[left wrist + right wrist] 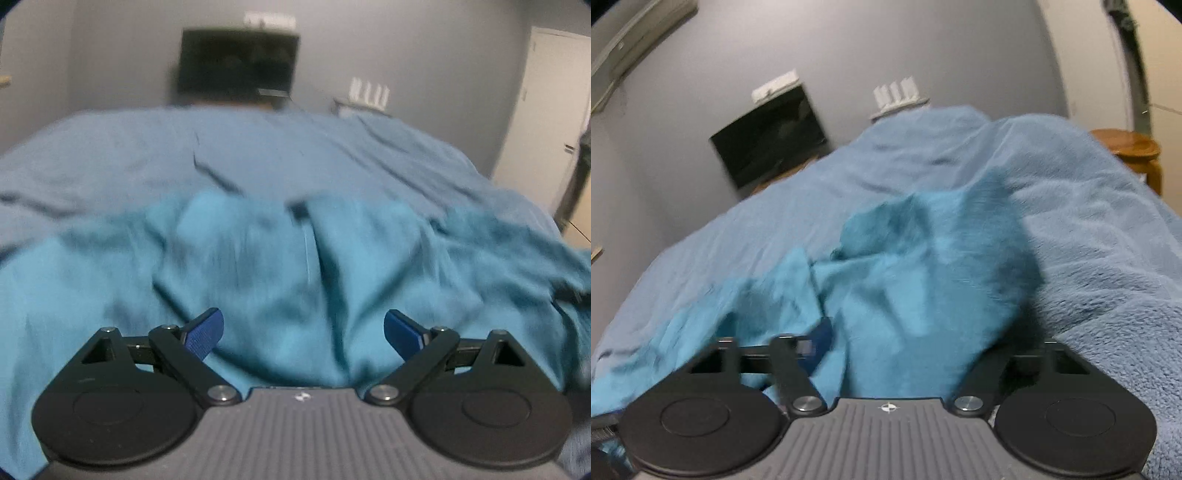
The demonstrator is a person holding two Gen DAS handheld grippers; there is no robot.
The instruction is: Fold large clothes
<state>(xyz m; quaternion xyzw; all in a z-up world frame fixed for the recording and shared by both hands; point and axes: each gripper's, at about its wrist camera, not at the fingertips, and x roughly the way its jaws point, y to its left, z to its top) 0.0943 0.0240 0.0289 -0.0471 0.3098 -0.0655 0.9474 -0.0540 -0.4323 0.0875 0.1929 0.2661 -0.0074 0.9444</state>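
1. The left gripper (303, 332) tilts down over the teal garment (258, 266) on the bed (110, 155), jaws wide apart, empty.
2. The right gripper (908, 343) tilts down too, rolled, cloth bunched between its jaws; grip unclear.

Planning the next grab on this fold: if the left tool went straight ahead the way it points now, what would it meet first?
Most likely the teal garment, bunched right ahead of the open left tool. The picture is blurred, so depth is uncertain; beyond it lies the blue bedcover.
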